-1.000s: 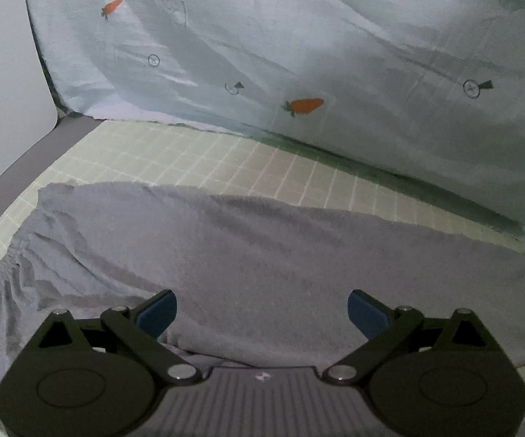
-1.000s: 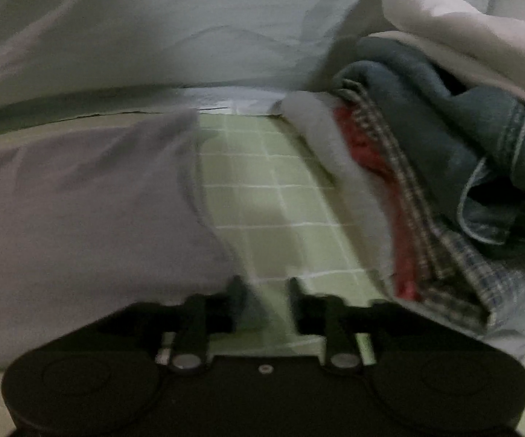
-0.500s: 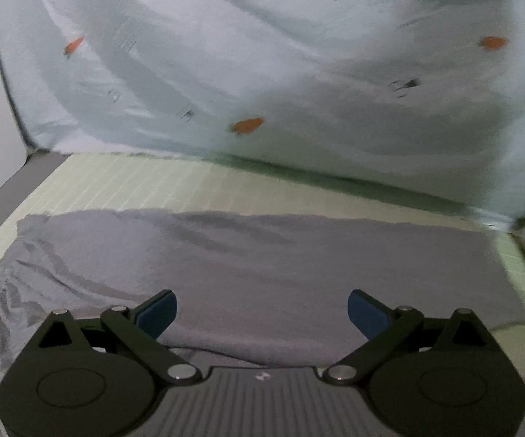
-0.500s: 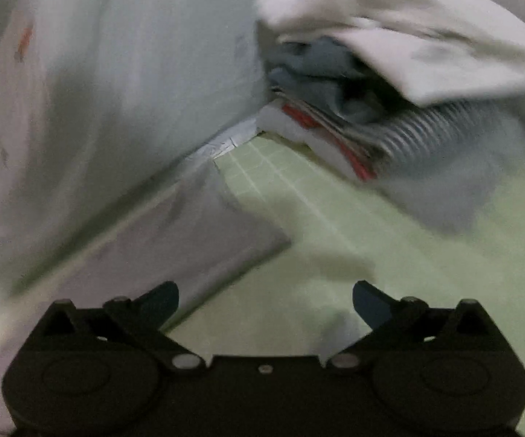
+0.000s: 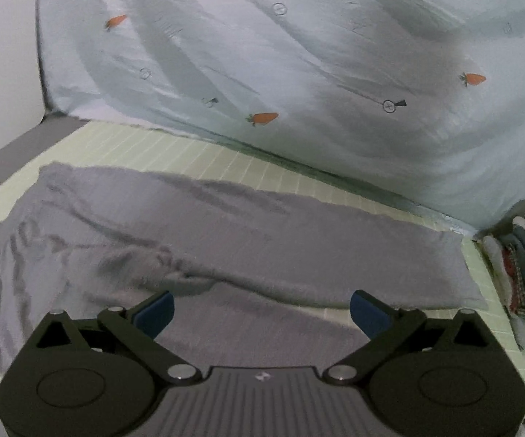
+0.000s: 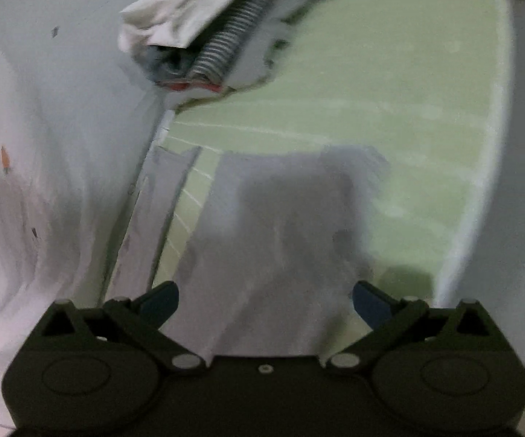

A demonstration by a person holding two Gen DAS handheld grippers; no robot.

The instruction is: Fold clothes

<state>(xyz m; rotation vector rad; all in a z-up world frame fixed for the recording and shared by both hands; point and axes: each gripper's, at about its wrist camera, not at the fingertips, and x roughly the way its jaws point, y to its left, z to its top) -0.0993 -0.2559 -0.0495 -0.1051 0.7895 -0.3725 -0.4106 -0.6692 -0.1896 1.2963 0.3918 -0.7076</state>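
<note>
I see the grey garment (image 5: 247, 240) spread along the green checked sheet's (image 5: 197, 156) back edge. My left gripper (image 5: 260, 311) and right gripper (image 6: 266, 302) both gape wide above it, holding nothing.

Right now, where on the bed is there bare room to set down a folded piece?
Bare green checked sheet runs between the grey garment and the carrot-print fabric. A narrower patch separates the garment from the clothes pile, where it's crowded.
</note>
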